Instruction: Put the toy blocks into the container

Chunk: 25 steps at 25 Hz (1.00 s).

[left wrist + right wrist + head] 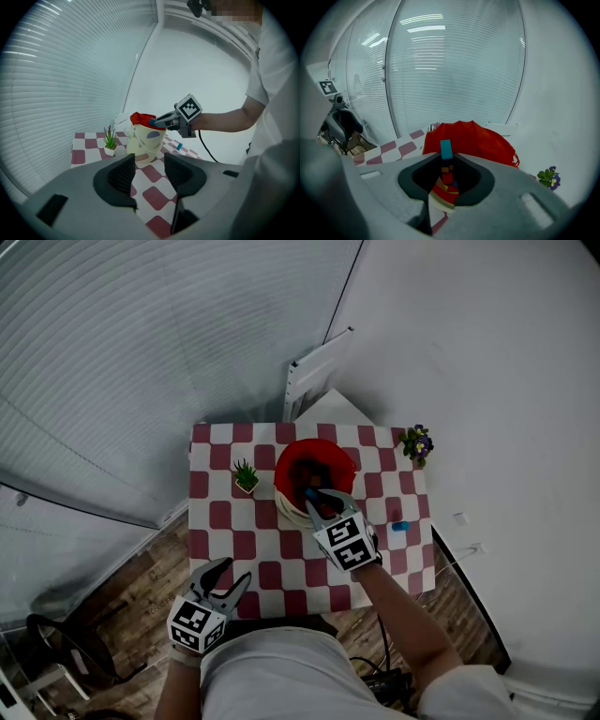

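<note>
A cream bucket [146, 143] lined with a red bag [288, 459] stands on the checked table [220, 521]. Several coloured blocks [448, 180] lie inside it. My right gripper [315, 495] hangs over the bucket's near rim, shut on a blue block [446, 149] that stands upright between the tips; the left gripper view shows this block [152, 122] above the bucket too. Another blue block [400, 525] lies on the cloth to the right of the bucket. My left gripper [231, 576] is open and holds nothing, at the table's near left edge, well short of the bucket.
A small potted green plant [246, 476] stands just left of the bucket. A pot of purple flowers [416, 443] sits at the far right corner. Window blinds run along the left and a white wall along the right; a cable hangs from my right gripper.
</note>
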Each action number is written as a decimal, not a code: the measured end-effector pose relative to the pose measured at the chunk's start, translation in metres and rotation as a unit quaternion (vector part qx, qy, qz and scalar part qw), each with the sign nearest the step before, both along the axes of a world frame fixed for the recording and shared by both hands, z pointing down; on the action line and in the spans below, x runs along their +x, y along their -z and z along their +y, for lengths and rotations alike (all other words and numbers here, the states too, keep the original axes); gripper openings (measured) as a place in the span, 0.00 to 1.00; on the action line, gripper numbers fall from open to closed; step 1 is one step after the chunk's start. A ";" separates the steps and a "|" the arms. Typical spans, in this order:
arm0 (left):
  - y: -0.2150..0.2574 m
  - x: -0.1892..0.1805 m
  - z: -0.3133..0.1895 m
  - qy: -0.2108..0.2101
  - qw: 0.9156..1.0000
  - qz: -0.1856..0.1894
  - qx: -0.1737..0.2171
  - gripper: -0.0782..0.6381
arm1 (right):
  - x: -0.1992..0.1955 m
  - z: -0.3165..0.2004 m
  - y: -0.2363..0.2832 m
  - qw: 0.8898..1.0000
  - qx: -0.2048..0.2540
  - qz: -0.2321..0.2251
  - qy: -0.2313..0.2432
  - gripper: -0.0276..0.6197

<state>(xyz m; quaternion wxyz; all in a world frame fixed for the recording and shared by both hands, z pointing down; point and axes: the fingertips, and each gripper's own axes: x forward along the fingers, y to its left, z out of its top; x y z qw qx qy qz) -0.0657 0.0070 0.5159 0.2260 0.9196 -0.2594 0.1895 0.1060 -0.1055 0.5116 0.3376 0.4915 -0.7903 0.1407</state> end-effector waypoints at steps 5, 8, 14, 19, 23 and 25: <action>-0.004 -0.002 0.000 0.012 1.000 -0.001 -0.004 0.36 | -0.002 -0.007 -0.008 1.000 -0.010 0.009 0.019 0.17; -0.006 -0.001 -0.001 0.017 1.000 -0.001 -0.006 0.36 | -0.003 -0.007 -0.010 0.999 -0.017 0.019 0.028 0.17; -0.007 0.002 -0.002 0.018 1.000 0.003 -0.006 0.36 | -0.005 -0.008 -0.013 0.999 -0.032 0.030 0.032 0.17; -0.007 0.002 -0.001 0.017 1.000 0.005 -0.007 0.36 | -0.006 -0.007 -0.014 0.998 -0.034 0.031 0.030 0.17; -0.007 0.001 0.001 0.016 1.000 0.003 -0.007 0.36 | -0.007 -0.006 -0.013 0.999 -0.033 0.025 0.031 0.17; -0.006 0.001 0.001 0.015 1.000 0.003 -0.007 0.36 | -0.007 -0.007 -0.012 0.999 -0.030 0.021 0.029 0.18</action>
